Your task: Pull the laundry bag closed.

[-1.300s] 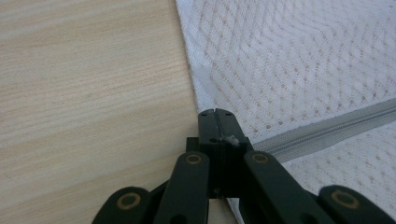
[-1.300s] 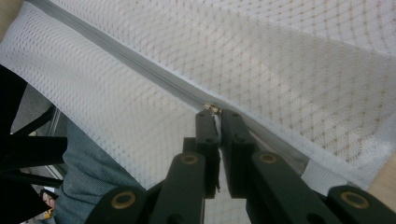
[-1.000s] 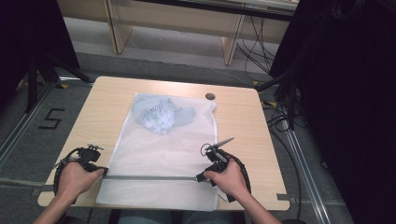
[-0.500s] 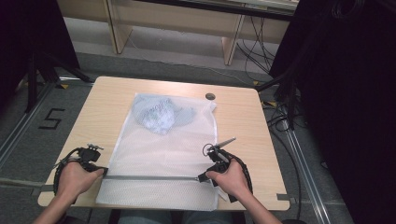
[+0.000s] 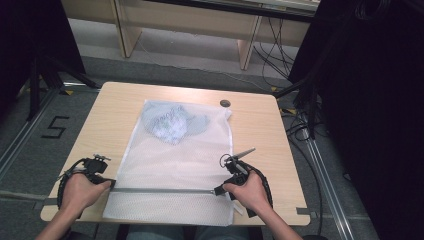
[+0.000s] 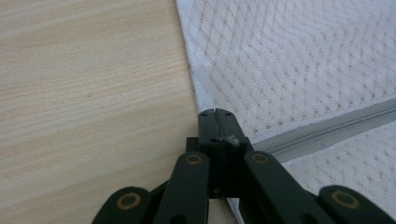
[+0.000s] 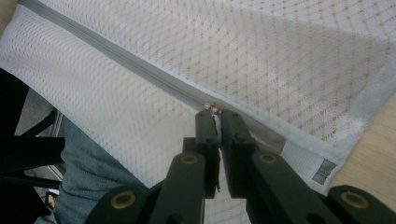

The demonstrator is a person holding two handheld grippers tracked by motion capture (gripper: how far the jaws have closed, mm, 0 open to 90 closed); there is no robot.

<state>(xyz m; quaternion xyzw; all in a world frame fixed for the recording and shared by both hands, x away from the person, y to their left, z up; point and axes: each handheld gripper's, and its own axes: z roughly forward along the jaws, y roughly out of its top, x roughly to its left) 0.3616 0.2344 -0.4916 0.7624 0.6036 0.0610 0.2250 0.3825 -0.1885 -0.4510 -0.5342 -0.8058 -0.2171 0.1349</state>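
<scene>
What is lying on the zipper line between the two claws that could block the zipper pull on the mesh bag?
Nothing visible does. The zipper runs bare across the mesh bag from the left claw to the right claw, which is shut on the zipper pull. The bundled cloth lies at the bag's far end.

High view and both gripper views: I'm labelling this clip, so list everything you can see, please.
mesh laundry bag: one, white, flat on the table's middle, near edge overhanging
zipper: one, grey, across the bag's near end
garment: one, pale blue, inside the bag's far end
round cap: one, dark, far table edge
table: one, light wood
left gripper: black, shut on the zipper's left end
right gripper: black, shut on the zipper pull
hands: two, at near edge
</scene>
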